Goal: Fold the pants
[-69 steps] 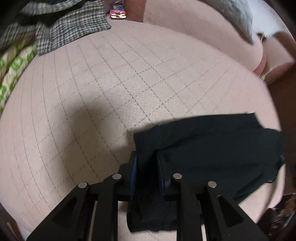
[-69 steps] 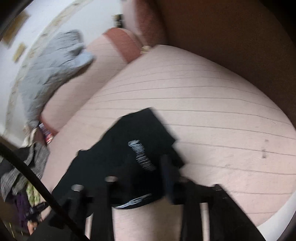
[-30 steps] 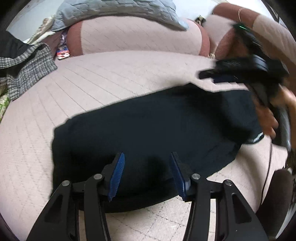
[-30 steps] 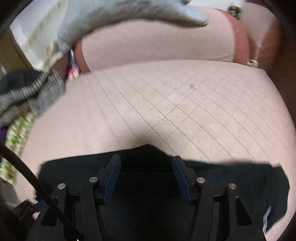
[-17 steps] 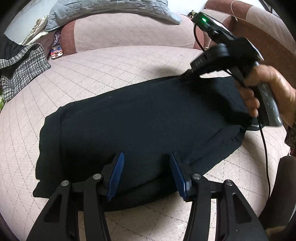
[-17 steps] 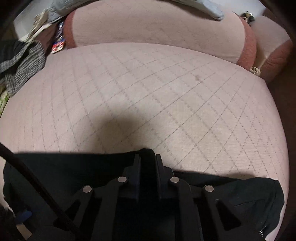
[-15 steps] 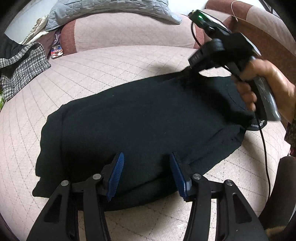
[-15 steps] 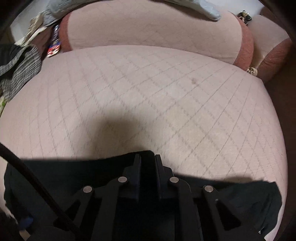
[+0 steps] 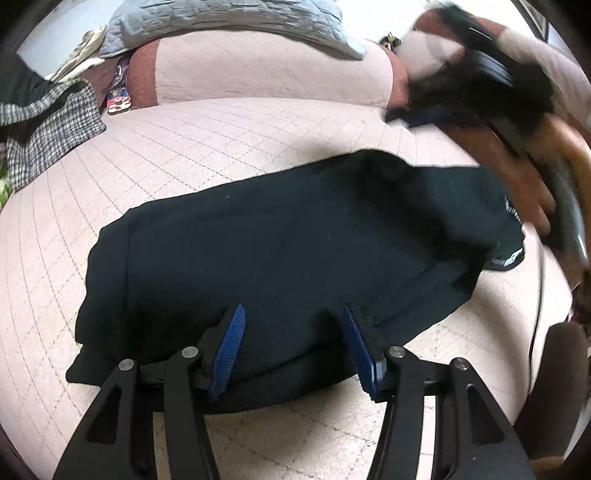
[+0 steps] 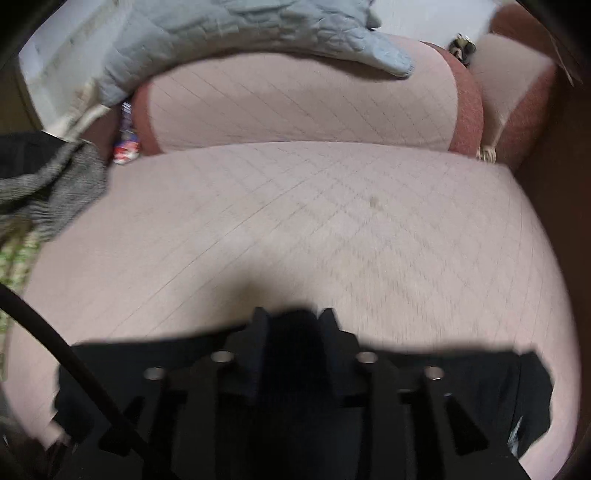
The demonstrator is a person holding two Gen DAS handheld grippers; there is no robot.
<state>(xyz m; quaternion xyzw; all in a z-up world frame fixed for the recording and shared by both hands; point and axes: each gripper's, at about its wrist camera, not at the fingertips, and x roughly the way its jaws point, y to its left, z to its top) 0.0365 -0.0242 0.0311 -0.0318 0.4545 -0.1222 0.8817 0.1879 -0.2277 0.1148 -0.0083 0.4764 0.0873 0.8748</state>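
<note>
Sofa seat: the quilted pink cushion [image 9: 258,147] fills both views and carries everything; a back cushion [image 10: 303,103] stands behind it with a grey quilted throw [image 10: 240,33] draped over its top.

Pants: the black pants [image 9: 295,236] lie across the near part of the seat as a broad, already doubled-over bundle, one end to the left, the end with white lettering [image 9: 511,258] to the right.

Handling: soft, limp knit, light by the look of it, and likely to sag and slide over itself when lifted. It wants a pinch through all layers at a folded edge or corner, not in the slack middle, with both ends raised together so that the fold stays square.

Side clutter: a houndstooth garment [image 9: 40,129] lies at the far left of the seat, well apart from the pants.

Left gripper: the left gripper [image 9: 293,343] hovers at the near edge of the pants, its blue-padded fingers [image 9: 231,343] spread and opening wider, cloth beneath them but not pinched.

Right gripper: the right gripper [image 10: 293,332] is over the far edge of the pants and blurred; its jaws are opening, dark cloth shows between the fingers, and I cannot tell whether they grip it.

Next move, as a guess: take both ends and bring one over the other.
</note>
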